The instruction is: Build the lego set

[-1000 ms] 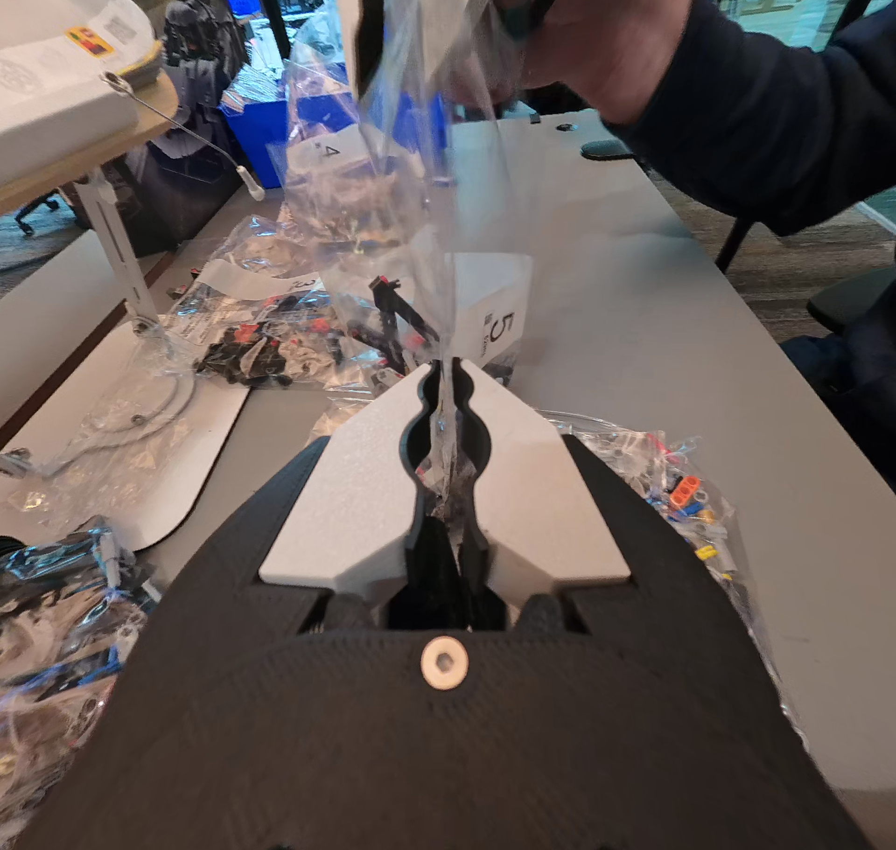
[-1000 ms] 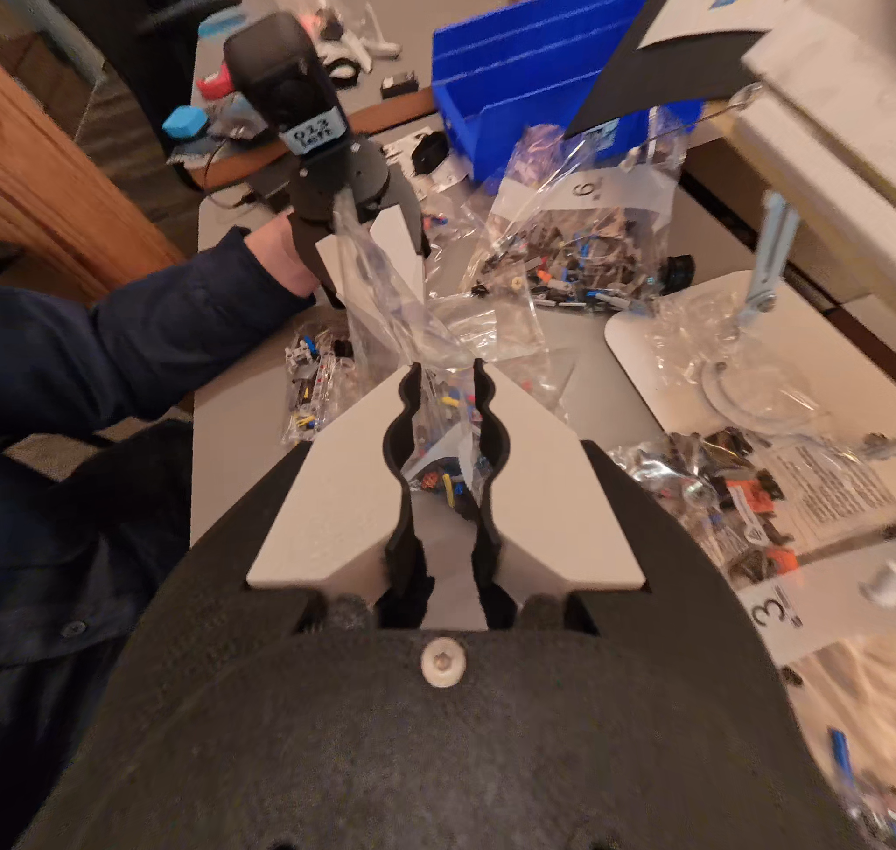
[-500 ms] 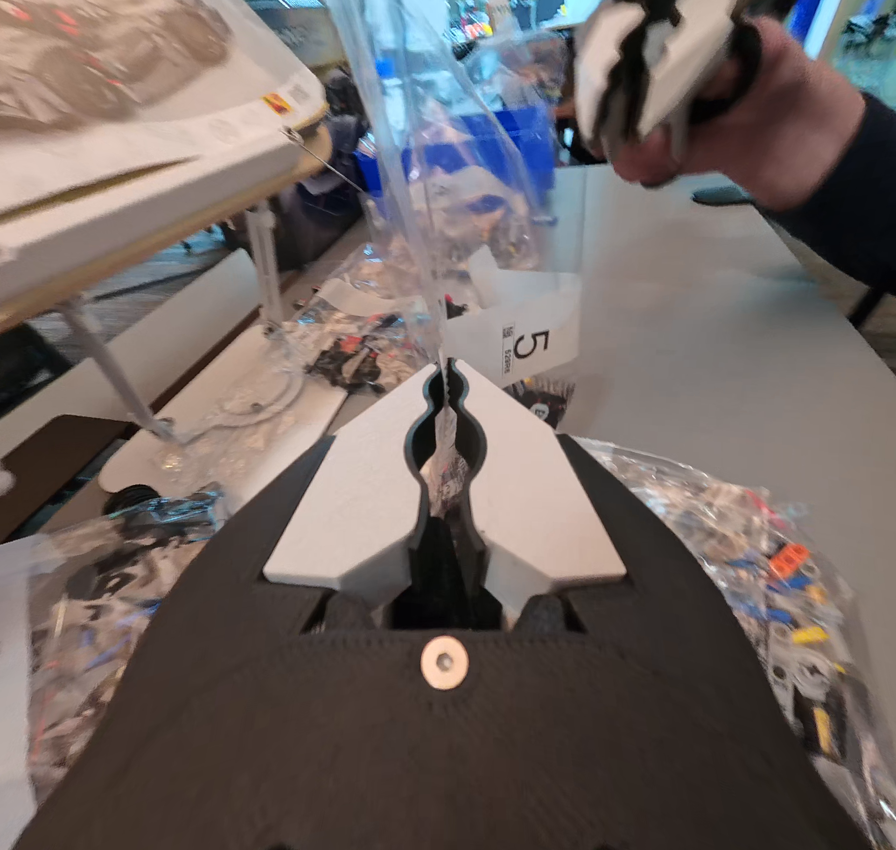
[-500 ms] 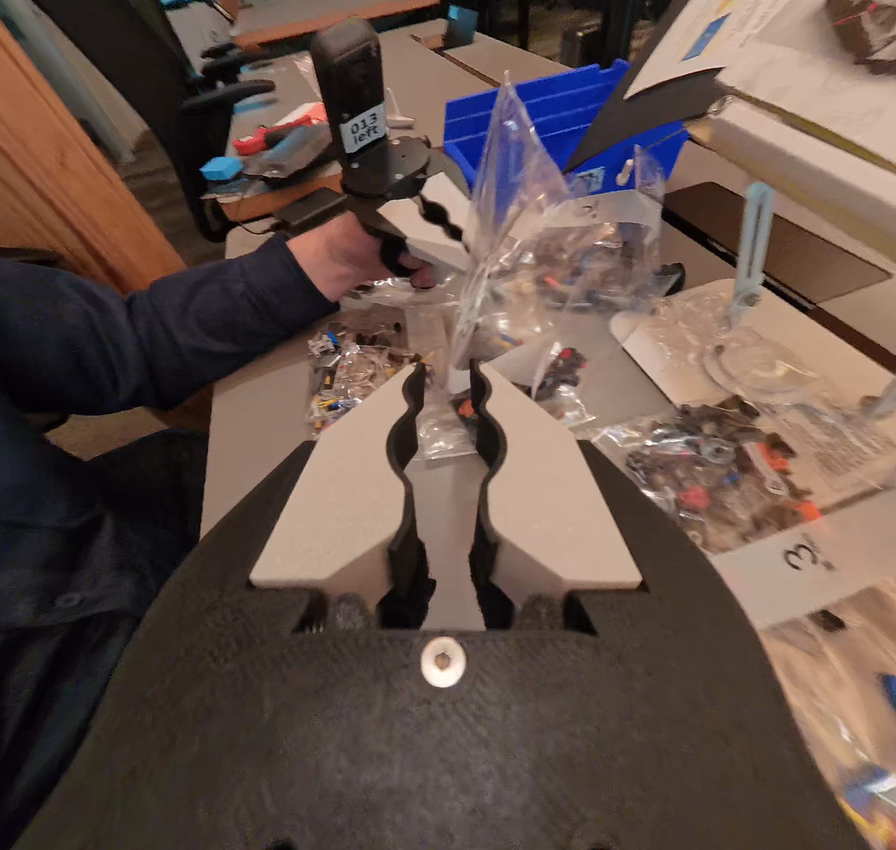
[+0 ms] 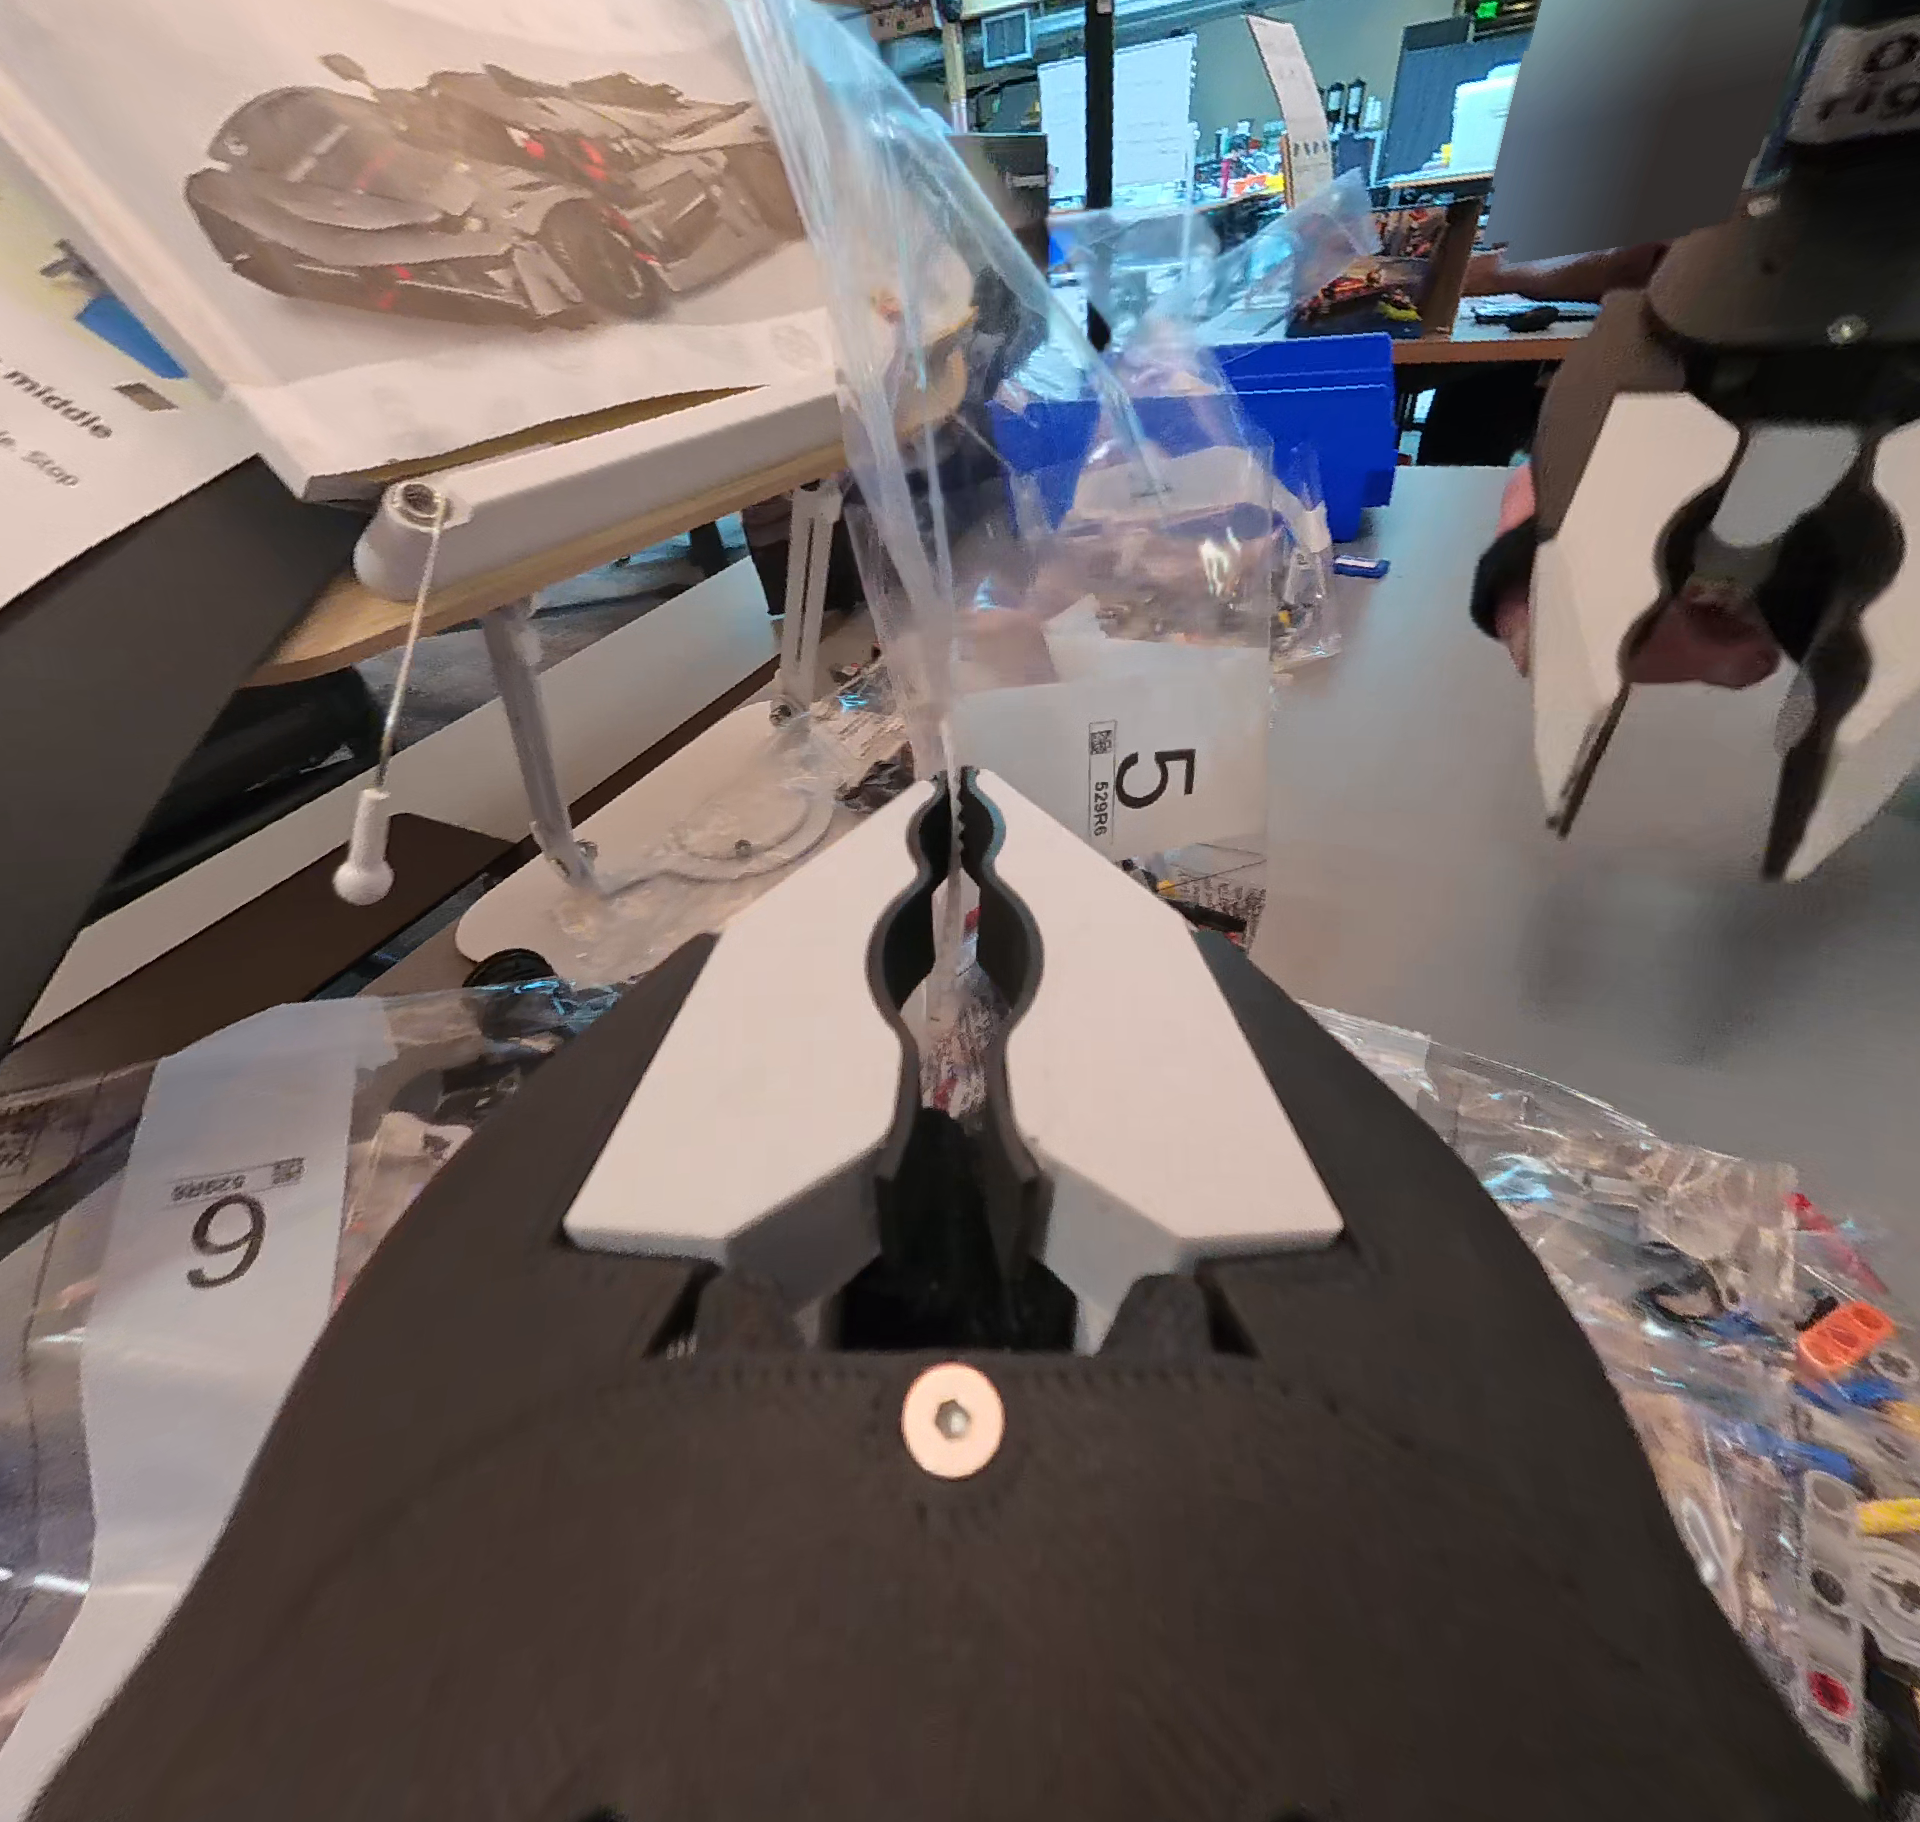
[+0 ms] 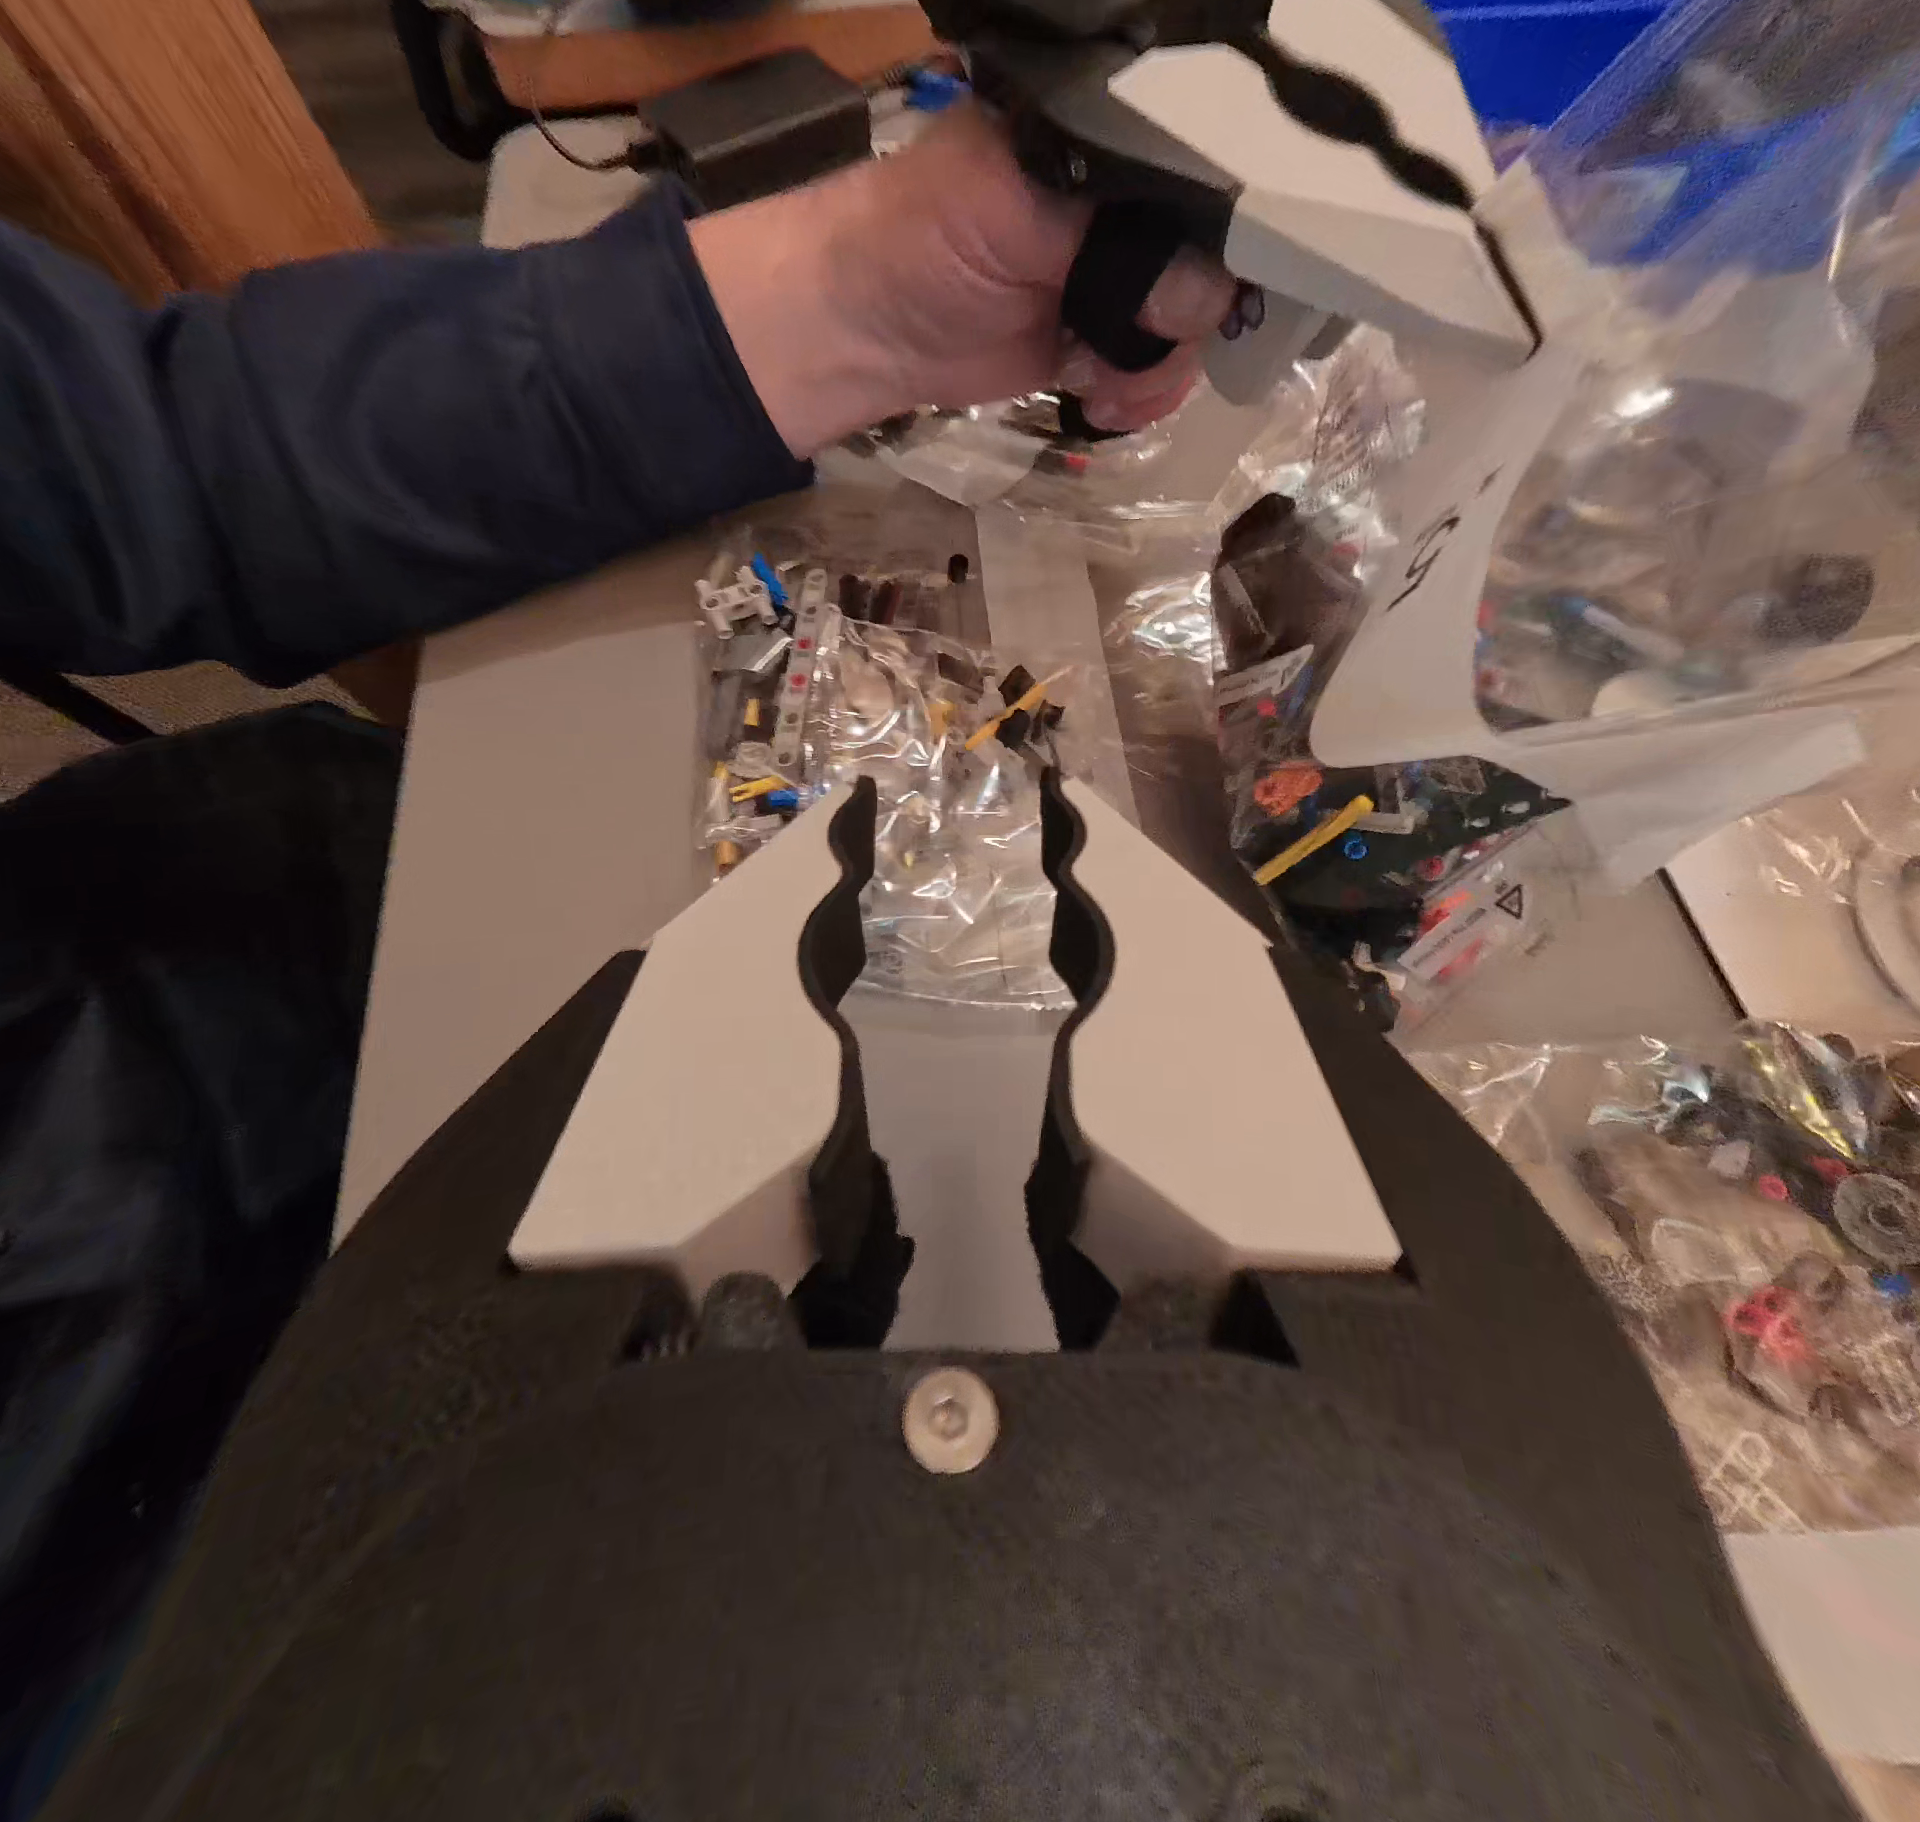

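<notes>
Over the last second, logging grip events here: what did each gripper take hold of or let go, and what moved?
The right gripper let go of the clear plastic bag, opened, and dropped toward the small bag of mixed lego pieces on the grey table. The left gripper stayed shut on the clear bag, lifting it upright.

- The right tool (image 5: pixel 1704 816) was blurred and cut off by the left view's edge.
- The clear plastic bag (image 6: pixel 1714 245) was smeared at the right view's edge.
</notes>
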`<state>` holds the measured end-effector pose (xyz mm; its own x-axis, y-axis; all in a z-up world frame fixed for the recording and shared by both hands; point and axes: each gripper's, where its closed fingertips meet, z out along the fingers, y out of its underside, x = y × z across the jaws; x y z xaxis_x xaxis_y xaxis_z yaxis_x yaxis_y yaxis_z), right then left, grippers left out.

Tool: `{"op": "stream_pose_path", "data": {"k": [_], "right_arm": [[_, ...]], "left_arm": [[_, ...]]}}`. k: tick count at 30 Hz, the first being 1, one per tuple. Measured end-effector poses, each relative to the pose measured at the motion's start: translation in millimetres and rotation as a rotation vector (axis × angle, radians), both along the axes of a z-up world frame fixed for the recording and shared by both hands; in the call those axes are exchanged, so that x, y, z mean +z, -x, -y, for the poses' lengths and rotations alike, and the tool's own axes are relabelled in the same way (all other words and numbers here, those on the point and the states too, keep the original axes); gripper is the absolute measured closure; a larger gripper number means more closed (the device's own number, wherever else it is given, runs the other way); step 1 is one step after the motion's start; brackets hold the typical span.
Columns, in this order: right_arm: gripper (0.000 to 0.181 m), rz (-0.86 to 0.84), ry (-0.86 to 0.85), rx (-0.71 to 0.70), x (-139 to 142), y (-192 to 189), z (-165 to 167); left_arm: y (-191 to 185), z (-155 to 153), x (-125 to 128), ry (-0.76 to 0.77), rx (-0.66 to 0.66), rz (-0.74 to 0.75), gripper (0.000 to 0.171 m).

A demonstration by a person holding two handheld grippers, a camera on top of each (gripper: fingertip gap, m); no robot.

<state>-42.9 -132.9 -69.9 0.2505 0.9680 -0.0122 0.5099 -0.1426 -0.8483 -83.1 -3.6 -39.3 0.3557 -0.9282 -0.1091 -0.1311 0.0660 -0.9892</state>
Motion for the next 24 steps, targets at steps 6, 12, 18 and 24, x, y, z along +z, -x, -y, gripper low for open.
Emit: {"op": "stream_pose_path", "data": {"k": [6, 12, 18, 24], "right_arm": [[0.146, 0.119, 0.042, -0.013, -33, 24, -15], [0.148, 0.225, 0.065, -0.005, -65, 51, -30], [0.156, 0.294, 0.148, -0.003, -88, 66, -39], [0.162, 0.268, 0.160, 0.168, -62, 43, 8]], "left_arm": [[8, -8, 5, 0.007, 0.044, 0.033, 0.171], [9, -9, 6, 0.009, 0.050, 0.039, 0.171], [9, -10, 6, 0.012, 0.054, 0.037, 0.171], [10, -10, 7, 0.015, 0.053, 0.036, 0.171]]}}
